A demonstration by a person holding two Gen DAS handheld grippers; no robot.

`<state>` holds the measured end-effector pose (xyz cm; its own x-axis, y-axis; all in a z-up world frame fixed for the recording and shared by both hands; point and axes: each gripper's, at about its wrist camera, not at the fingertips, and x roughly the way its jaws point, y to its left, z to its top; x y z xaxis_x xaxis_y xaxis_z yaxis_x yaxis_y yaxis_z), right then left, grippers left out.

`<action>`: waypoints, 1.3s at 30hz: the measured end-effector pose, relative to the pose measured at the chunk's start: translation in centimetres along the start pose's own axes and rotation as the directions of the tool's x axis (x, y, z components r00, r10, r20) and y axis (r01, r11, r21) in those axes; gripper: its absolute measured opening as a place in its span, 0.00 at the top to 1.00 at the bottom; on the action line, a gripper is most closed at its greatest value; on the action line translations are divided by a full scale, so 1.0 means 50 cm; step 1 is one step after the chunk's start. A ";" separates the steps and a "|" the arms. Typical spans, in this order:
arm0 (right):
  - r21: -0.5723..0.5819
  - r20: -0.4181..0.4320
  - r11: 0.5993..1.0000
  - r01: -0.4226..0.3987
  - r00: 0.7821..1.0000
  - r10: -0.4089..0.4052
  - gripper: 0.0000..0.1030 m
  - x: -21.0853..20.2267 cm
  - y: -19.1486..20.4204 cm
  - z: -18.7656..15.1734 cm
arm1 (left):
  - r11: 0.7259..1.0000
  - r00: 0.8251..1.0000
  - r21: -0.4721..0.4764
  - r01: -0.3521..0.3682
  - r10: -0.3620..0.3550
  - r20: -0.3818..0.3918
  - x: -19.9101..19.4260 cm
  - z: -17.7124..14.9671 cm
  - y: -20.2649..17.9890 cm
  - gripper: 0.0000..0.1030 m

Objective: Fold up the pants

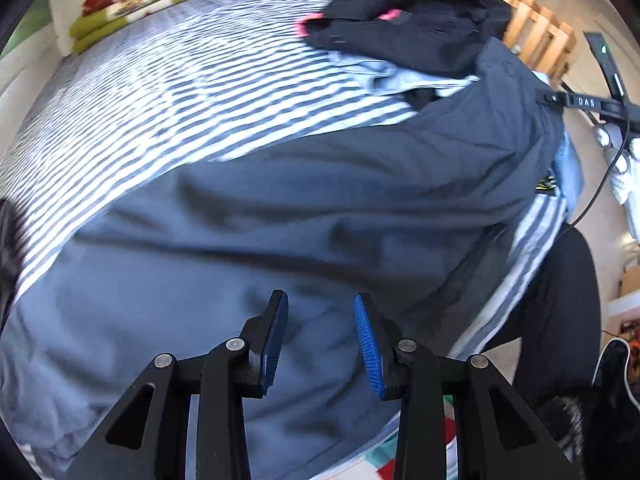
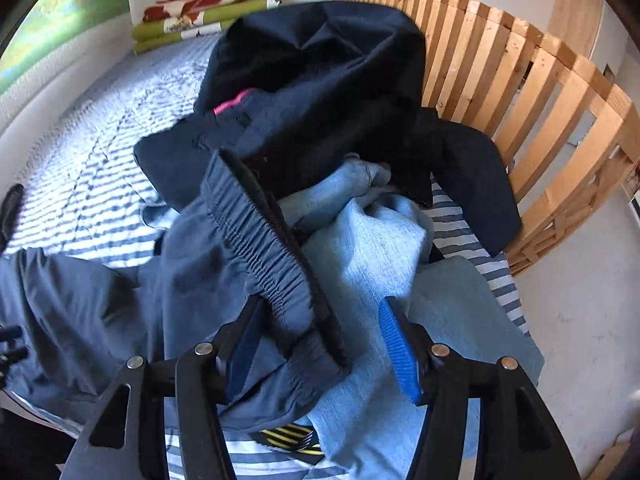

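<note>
Pants [image 1: 320, 208] of smooth slate-blue woven cloth lie spread in soft wrinkles across a bed [image 1: 168, 92] covered in a blue-and-white striped quilt. The left gripper [image 1: 321, 344] hangs over the middle of the cloth, its jaws partly open with ribbed blue pads [image 1: 370, 344] facing each other and only flat fabric below them; nothing is pinched. In the right wrist view the gathered, elasticated waistband [image 2: 272, 264] of the pants, lined on its inner edge with a fuzzy black strip, runs in a ridge down between the jaws of the right gripper [image 2: 320, 344]. Those jaws stand fairly wide; the right-side pad is clear of the cloth, and the left one is half hidden behind the waistband, so a grip cannot be confirmed. Beside the waistband lies a crumpled light-blue denim garment [image 2: 380, 248], and behind it a heap of dark navy clothing [image 2: 320, 80] with a pink trim. A curved wooden slatted rail [image 2: 520, 92] borders the bed, and folded green and red-patterned blankets [image 2: 204, 16] sit at the far end.
</note>
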<state>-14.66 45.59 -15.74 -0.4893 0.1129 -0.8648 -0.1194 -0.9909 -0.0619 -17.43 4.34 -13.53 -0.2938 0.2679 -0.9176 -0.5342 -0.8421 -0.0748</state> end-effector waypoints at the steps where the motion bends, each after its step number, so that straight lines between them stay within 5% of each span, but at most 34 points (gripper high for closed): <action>1: -0.025 -0.009 1.000 0.005 1.000 -0.005 0.41 0.008 0.003 0.001 | 1.000 1.000 -0.016 -0.015 0.015 -0.003 -0.007 -0.009 0.020 0.64; 3: -0.076 0.000 0.996 0.056 0.998 -0.056 0.40 0.012 0.009 0.004 | 0.997 0.998 -0.049 -0.060 0.059 -0.013 -0.024 -0.033 0.066 0.64; 7: -0.017 -0.008 0.999 -0.037 0.999 0.037 0.40 -0.008 -0.012 0.003 | 0.990 0.992 -0.075 -0.123 0.120 -0.037 -0.058 -0.081 0.132 0.64; 12: 0.034 0.064 0.997 0.068 0.996 -0.070 0.40 -0.062 -0.007 -0.009 | 0.977 0.973 0.027 -0.212 0.213 -0.090 -0.053 -0.133 0.143 0.63; 16: -0.102 0.104 0.993 -0.065 0.992 0.076 0.40 -0.119 0.094 -0.038 | 0.952 0.946 0.086 -0.294 0.303 -0.113 -0.028 -0.153 0.155 0.63; 20: -0.310 0.016 0.918 -0.248 0.964 0.266 0.40 -0.126 0.256 -0.083 | 0.930 0.926 0.091 -0.355 0.363 -0.099 -0.019 -0.151 0.176 0.63; 25: -0.484 -0.158 0.796 -0.364 0.931 0.330 0.40 -0.049 0.434 -0.136 | 0.931 0.937 0.159 -0.328 0.342 -0.072 0.015 -0.132 0.160 0.63; 26: -0.488 -0.187 0.788 -0.376 0.927 0.326 0.40 -0.028 0.455 -0.142 | 0.931 0.938 0.173 -0.322 0.338 -0.074 0.027 -0.126 0.155 0.66; 29: -0.522 -0.209 0.779 -0.348 0.937 0.278 0.40 0.023 0.498 -0.151 | 0.938 0.942 0.142 -0.317 0.329 -0.069 0.040 -0.107 0.162 1.00; 31: -0.531 -0.207 0.773 -0.348 0.937 0.280 0.40 0.036 0.516 -0.151 | 0.945 0.947 0.099 -0.311 0.316 -0.047 0.022 -0.096 0.168 1.00; 35: -0.554 -0.226 0.699 -0.452 0.890 0.397 0.40 -0.007 0.549 -0.164 | 0.961 0.961 0.013 -0.276 0.275 0.012 -0.057 -0.088 0.197 1.00; 39: -0.683 -0.196 0.626 -0.377 0.920 0.340 0.40 -0.014 0.616 -0.199 | 0.967 0.967 -0.056 -0.247 0.250 0.053 -0.121 -0.093 0.226 1.00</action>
<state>-9.39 14.27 -22.03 -0.3214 -0.2470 -0.9142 0.6994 -0.7127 -0.0534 -18.00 -8.98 -10.64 -0.4596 0.0732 -0.8851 -0.3995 -0.9071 0.1324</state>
